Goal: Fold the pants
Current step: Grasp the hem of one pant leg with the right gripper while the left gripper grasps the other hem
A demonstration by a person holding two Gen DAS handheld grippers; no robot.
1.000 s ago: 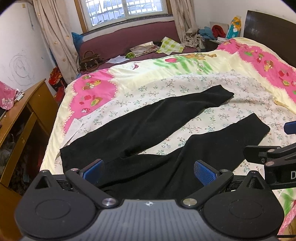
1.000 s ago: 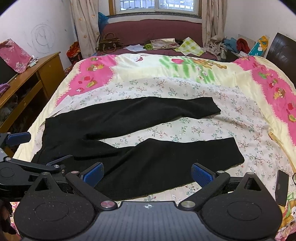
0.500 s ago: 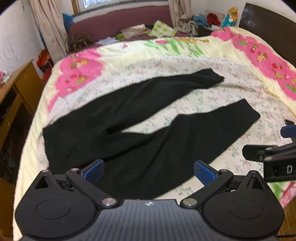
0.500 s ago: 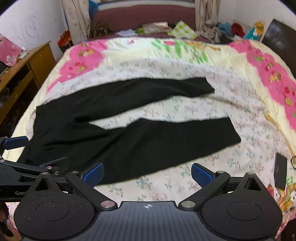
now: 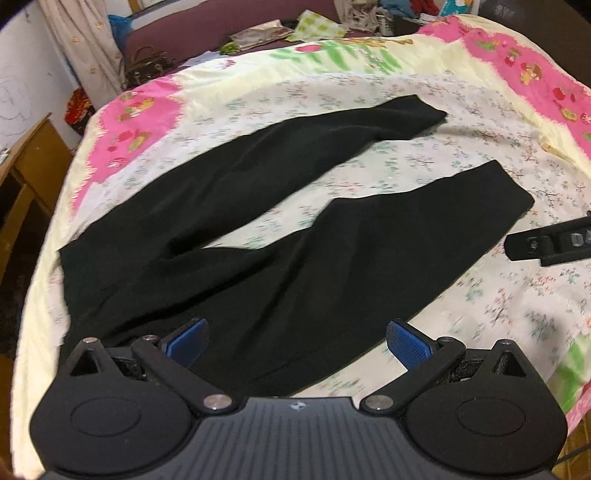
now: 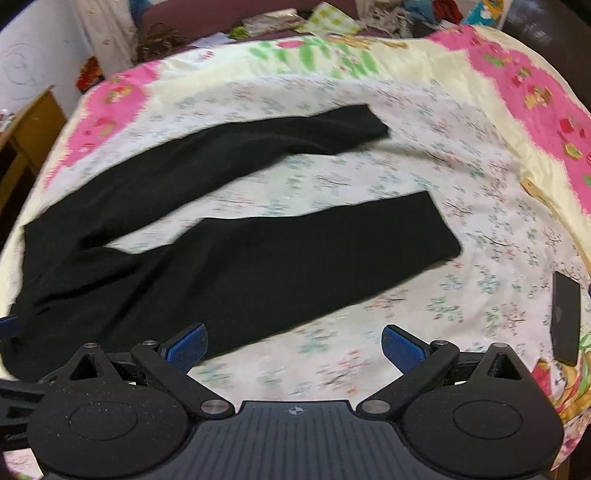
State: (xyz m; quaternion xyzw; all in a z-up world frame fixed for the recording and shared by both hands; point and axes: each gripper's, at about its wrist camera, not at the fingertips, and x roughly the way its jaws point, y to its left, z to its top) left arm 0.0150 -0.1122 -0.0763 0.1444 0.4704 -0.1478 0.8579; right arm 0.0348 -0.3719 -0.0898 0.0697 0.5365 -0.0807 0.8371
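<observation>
Black pants (image 5: pixel 280 236) lie flat on the floral bedspread (image 5: pixel 388 173), waist at the left, two legs spread apart toward the right; they also show in the right wrist view (image 6: pixel 240 266). My left gripper (image 5: pixel 297 341) is open and empty, hovering over the near edge of the waist and near leg. My right gripper (image 6: pixel 293 345) is open and empty, above the bedspread just in front of the near leg. The right gripper's side shows at the left wrist view's right edge (image 5: pixel 550 243).
A dark phone (image 6: pixel 565 317) lies on the bed at the right. A wooden desk (image 5: pixel 26 173) stands left of the bed. A maroon window seat (image 5: pixel 229 29) with a handbag (image 5: pixel 146 70) and papers is behind the bed.
Both grippers have moved forward and tilted down toward the bed, so the pants fill more of each view. Both stayed open.
</observation>
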